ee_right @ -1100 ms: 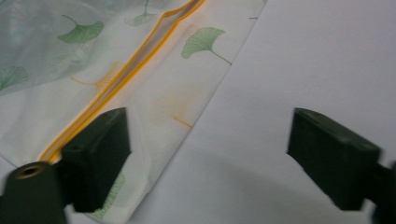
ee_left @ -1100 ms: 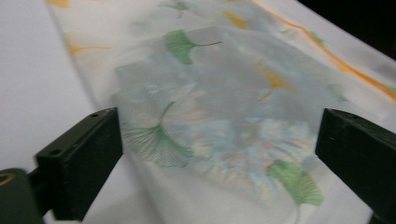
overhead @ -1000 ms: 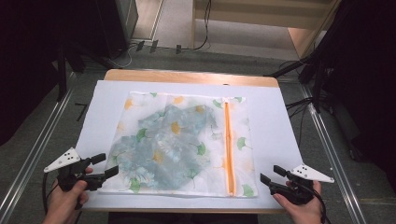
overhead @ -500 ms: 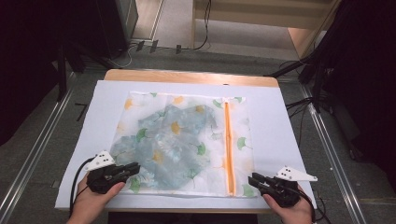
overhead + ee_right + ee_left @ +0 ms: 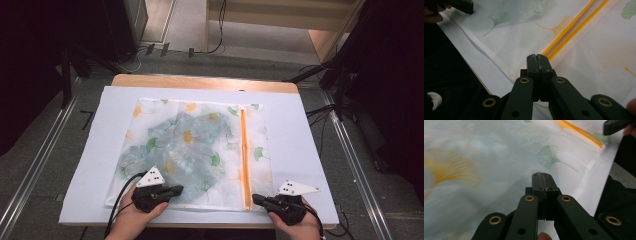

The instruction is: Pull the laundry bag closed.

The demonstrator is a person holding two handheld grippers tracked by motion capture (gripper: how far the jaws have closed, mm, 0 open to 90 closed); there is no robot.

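Both grippers now at near edge of the mesh laundry bag (image 5: 200,150), flat on white surface (image 5: 300,125). Left gripper (image 5: 542,177) & right gripper (image 5: 538,59) just closed, jaws together, apparently pinching the hem: lift or fold likely next.

Mesh laundry bag (image 5: 200,150) flat on white sheet (image 5: 300,130), left gripper (image 5: 176,190) and right gripper (image 5: 256,199) at its near edge

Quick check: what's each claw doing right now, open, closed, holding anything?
Left claw: closed at the mesh bag's near edge; grip unclear.
Right claw: closed by the orange zipper; grip unclear.
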